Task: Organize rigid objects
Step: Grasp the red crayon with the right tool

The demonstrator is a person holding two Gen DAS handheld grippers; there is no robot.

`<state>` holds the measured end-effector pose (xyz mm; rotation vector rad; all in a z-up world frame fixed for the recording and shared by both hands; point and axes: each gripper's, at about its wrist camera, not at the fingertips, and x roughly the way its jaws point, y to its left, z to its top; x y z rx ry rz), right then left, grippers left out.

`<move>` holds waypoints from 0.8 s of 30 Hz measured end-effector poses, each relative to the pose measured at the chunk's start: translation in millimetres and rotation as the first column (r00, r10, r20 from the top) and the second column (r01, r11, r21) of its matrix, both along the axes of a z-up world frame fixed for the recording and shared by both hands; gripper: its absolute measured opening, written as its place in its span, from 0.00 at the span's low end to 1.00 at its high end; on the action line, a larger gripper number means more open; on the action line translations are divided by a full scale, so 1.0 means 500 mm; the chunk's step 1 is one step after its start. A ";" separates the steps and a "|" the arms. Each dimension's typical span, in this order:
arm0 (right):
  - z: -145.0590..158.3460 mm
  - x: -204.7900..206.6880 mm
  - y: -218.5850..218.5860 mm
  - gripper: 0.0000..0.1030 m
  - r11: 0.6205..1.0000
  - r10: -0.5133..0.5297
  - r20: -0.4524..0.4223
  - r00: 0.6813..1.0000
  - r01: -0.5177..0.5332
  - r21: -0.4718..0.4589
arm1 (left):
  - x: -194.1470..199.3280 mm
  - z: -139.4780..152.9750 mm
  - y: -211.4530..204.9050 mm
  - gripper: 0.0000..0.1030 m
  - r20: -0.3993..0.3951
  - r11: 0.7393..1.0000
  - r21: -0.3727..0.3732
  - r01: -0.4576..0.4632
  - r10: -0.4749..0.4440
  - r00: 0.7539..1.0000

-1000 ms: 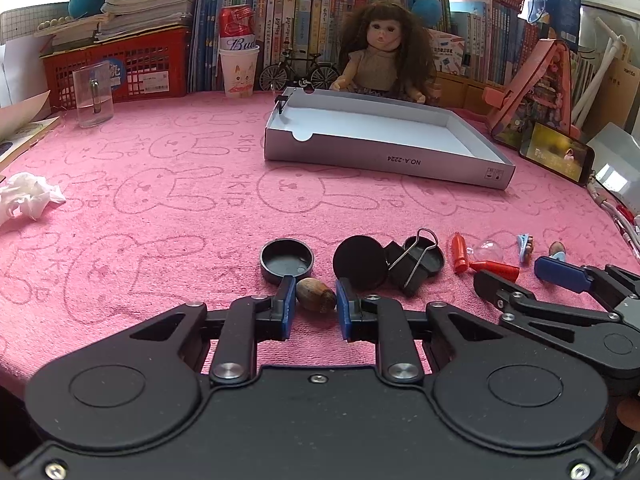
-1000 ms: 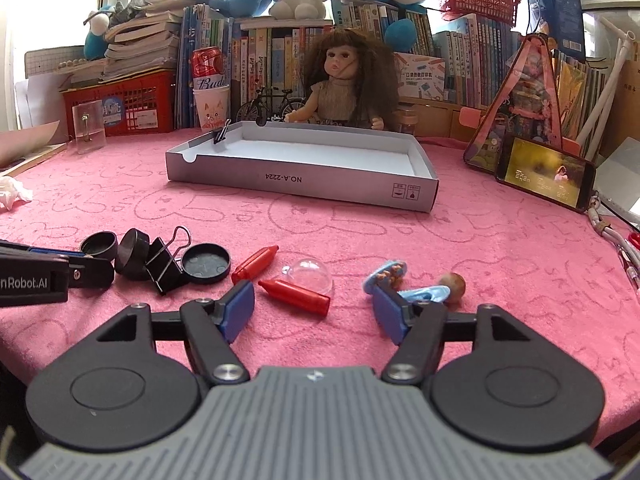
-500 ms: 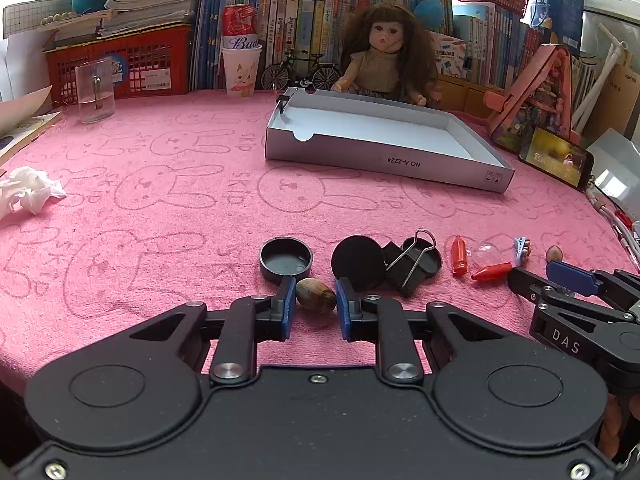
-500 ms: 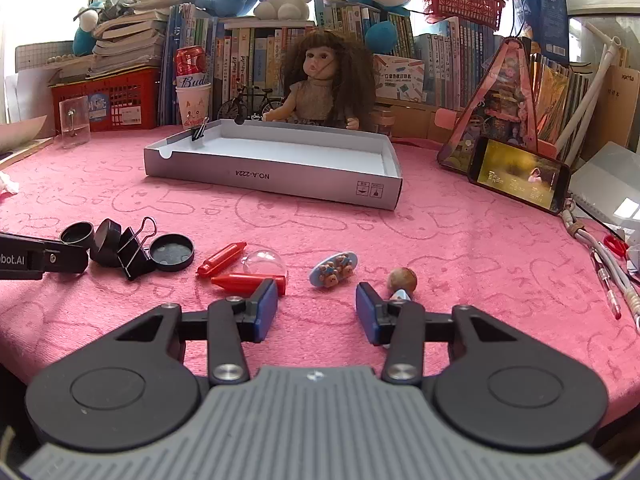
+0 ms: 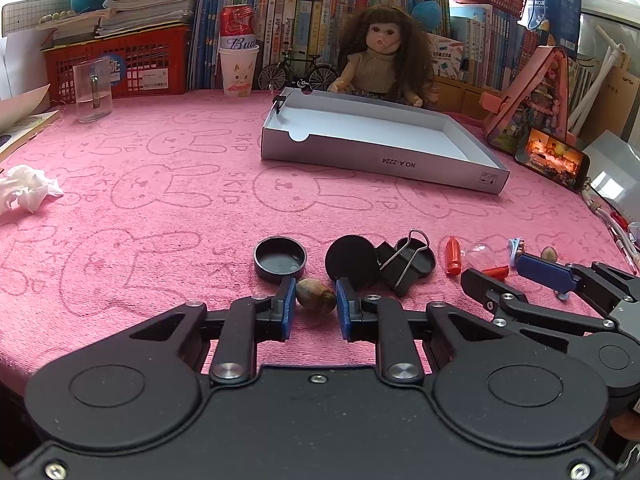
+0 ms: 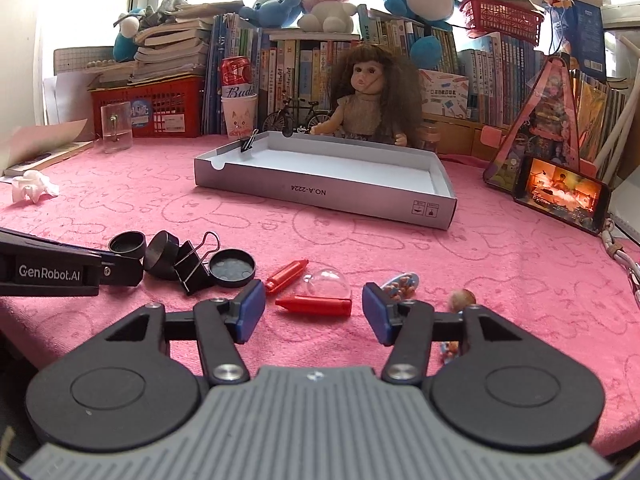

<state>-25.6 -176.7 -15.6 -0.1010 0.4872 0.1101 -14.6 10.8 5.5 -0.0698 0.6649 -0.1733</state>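
Holding a small brown nut low in the left wrist view, your left gripper has its fingers clamped on it, just above the pink desk. Your right gripper has just been widening its fingers; they stand apart with nothing pressed between them. The red crayon lies straight ahead in that gap, at the centre of the right wrist view, its long axis running left to right across the fingers' closing line. You would likely need to roll that wrist to grip across it. The grey cardboard tray sits beyond, upper centre.
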 end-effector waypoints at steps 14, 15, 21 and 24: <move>-0.003 0.009 -0.017 0.30 0.998 -0.038 -0.036 0.999 0.039 0.045 | -0.005 0.013 -0.003 0.20 0.030 1.000 -0.024 -0.002 0.003 1.000; -0.001 0.009 -0.017 0.29 0.998 -0.038 -0.034 0.999 0.039 0.047 | -0.005 0.015 -0.003 0.20 0.033 1.000 -0.026 -0.001 0.002 0.999; 0.003 0.010 -0.023 0.36 0.996 -0.053 -0.039 0.998 0.056 0.064 | -0.003 0.023 -0.008 0.20 0.046 1.000 -0.028 0.006 -0.005 0.999; 0.004 0.014 -0.025 0.49 0.994 -0.069 -0.050 0.996 0.073 0.083 | -0.003 0.022 -0.010 0.20 0.045 1.000 -0.025 0.007 -0.006 0.999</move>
